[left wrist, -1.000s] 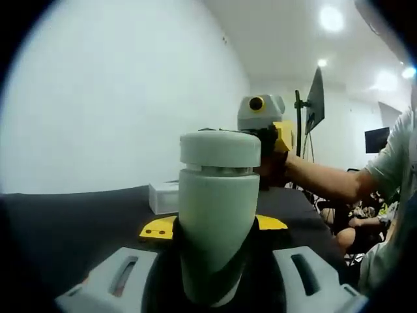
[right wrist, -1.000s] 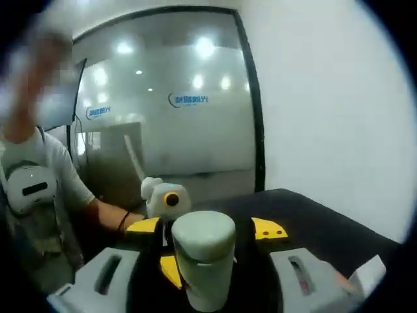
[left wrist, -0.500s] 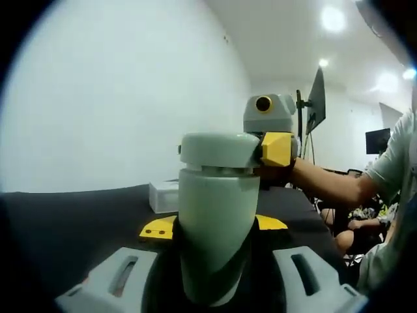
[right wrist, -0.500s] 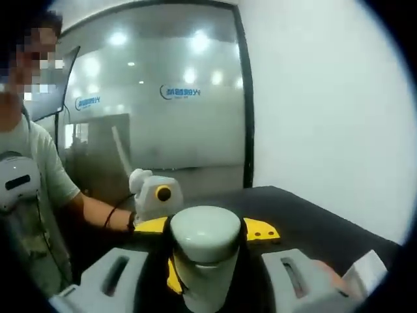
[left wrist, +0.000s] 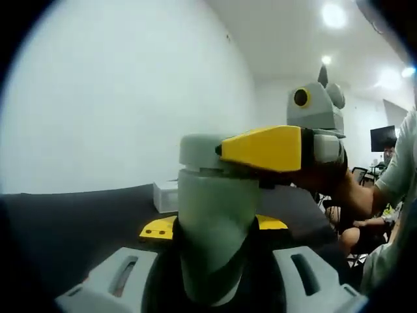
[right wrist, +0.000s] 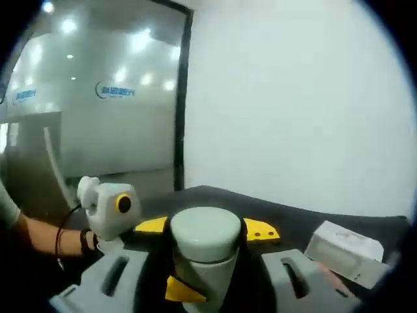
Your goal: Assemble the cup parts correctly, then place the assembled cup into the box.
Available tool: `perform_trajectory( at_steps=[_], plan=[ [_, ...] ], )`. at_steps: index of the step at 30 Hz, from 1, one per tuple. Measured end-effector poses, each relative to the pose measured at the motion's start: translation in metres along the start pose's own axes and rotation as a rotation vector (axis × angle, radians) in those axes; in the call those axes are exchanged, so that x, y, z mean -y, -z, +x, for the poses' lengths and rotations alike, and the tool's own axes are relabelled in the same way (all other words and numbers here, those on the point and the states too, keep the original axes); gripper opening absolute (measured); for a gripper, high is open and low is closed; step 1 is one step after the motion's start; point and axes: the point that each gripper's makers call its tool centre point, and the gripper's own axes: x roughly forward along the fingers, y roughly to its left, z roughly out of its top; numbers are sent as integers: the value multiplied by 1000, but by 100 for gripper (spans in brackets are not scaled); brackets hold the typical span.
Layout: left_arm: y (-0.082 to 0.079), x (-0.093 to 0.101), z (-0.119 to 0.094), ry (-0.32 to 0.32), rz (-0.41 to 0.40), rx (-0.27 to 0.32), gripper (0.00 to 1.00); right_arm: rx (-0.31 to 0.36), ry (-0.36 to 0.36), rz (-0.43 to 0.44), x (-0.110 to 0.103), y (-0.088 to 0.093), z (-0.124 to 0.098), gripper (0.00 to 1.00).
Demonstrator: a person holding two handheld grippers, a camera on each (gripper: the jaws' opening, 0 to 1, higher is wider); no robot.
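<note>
A pale green cup body point(left wrist: 215, 235) stands upright between the jaws of my left gripper point(left wrist: 214, 225), which is shut on it. A grey-green lid point(left wrist: 199, 151) sits on top of the body. My right gripper point(left wrist: 264, 149) reaches in from the right and is shut on that lid, one yellow finger lying across its front. In the right gripper view the lid point(right wrist: 205, 229) sits between my right gripper's point(right wrist: 205, 228) yellow jaws, with the cup body point(right wrist: 212, 277) below it. The left gripper's yellow finger point(right wrist: 184, 289) shows against the body.
A small white box point(left wrist: 166, 195) lies on the black table point(left wrist: 71, 222) behind the cup, and the same box point(right wrist: 342, 251) is at the right in the right gripper view. A person's forearm point(left wrist: 365, 195) reaches in from the right. A white wall stands behind.
My right gripper has turned around the lid: in the left gripper view its body swung right and its yellow finger came across the lid's front. The cup body stays held in the left jaws.
</note>
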Motion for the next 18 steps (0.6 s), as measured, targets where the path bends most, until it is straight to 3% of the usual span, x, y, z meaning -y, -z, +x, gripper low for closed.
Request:
perform_trajectory(
  at_steps=[2,9,12,14,15,16,17,18],
  plan=[
    [0,0,0,-6,4,0,39,16,22,-39,-3,0,1,39],
    [0,-2,-1,-21,2,0,39,72,124,-22,4,-2,0,39],
    [0,-1,-2,-14,10,1,39,80,99,-41,2,-3,-2,40],
    [0,0,-4,-10,10,0,39,36,11,-105,-5,2,-1,44],
    [0,0,-4,-6,11,2,39,33,-91,-82,-14,0,-1,55],
    [0,0,-4,-4,11,3,39,14,-123,-49,-13,1,-1,64],
    [0,0,-4,-4,10,3,39,-37,-201,-43,-16,4,-3,68],
    [0,0,-4,-3,8,3,39,-20,-279,-41,-18,-1,-6,66]
  ],
)
